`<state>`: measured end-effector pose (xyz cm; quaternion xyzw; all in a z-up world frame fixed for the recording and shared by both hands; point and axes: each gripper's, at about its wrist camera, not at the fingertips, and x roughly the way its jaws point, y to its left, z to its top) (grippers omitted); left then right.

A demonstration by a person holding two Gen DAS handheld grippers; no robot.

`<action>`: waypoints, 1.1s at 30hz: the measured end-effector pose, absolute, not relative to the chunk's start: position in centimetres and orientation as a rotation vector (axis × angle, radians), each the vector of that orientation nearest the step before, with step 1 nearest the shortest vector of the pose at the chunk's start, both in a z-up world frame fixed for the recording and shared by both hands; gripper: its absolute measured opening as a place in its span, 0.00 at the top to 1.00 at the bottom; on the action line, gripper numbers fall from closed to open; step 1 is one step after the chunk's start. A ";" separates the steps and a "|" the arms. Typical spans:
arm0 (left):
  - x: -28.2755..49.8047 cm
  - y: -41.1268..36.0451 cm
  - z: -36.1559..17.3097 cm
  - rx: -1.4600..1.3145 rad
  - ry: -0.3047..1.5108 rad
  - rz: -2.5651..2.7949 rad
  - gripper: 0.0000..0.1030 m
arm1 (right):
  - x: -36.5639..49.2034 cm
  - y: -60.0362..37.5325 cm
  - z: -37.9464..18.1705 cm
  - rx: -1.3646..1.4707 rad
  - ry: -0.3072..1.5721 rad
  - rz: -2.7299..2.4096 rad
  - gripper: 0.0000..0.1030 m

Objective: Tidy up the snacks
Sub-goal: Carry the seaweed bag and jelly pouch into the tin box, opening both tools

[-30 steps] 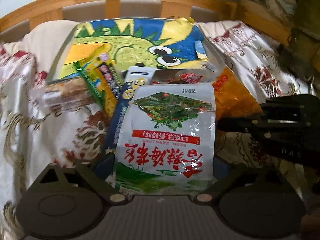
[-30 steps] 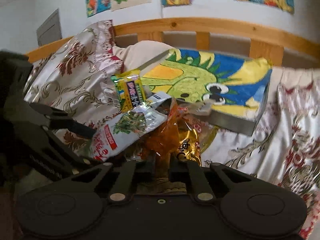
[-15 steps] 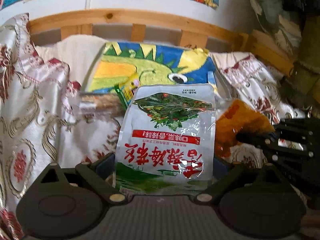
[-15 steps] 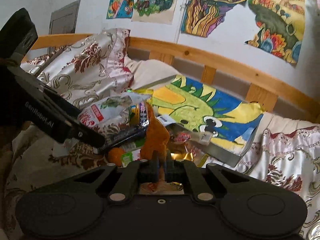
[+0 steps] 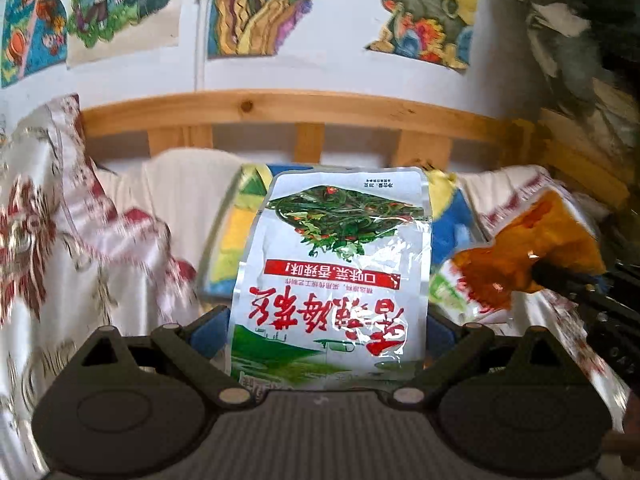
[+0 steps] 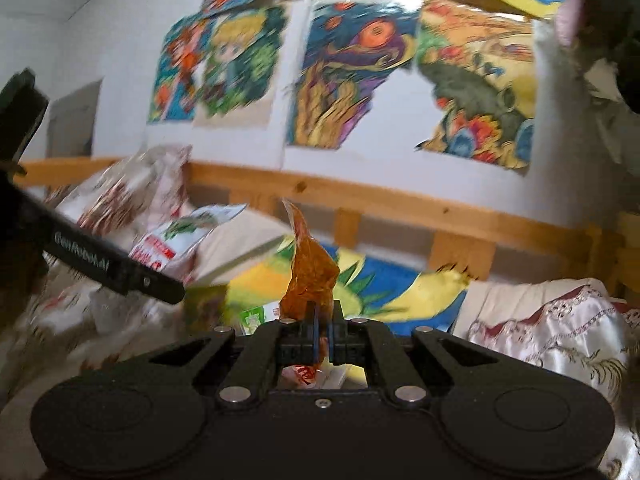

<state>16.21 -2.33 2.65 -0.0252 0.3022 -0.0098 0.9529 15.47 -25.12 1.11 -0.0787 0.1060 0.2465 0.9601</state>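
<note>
We read "GenRobot.AI" on the left gripper [image 6: 120, 270]; the silver snack packet [image 5: 332, 280] carries red Chinese lettering, upside down.

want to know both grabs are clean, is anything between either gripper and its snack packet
Nothing visible. The left gripper holds the white seaweed packet directly; the right gripper is shut on the orange packet.

snack pouch [image 5: 332, 272]: white, green, red lettering | packet [image 6: 310, 276]: translucent orange | bedspread [image 5: 80, 248]: cream, red floral
</note>
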 end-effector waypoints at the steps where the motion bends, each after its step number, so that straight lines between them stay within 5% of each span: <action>1: 16.9 -2.4 2.9 -0.051 0.607 -0.006 0.05 | 16.2 -25.2 1.2 -0.139 0.209 0.492 0.97; 17: 30.2 -5.9 0.8 0.001 0.654 0.066 0.05 | 27.3 -27.2 -2.6 0.085 0.332 0.406 0.97; 33: 34.9 -9.3 -4.6 0.000 0.780 0.044 0.05 | 29.7 -29.5 -4.9 0.168 0.487 0.329 0.95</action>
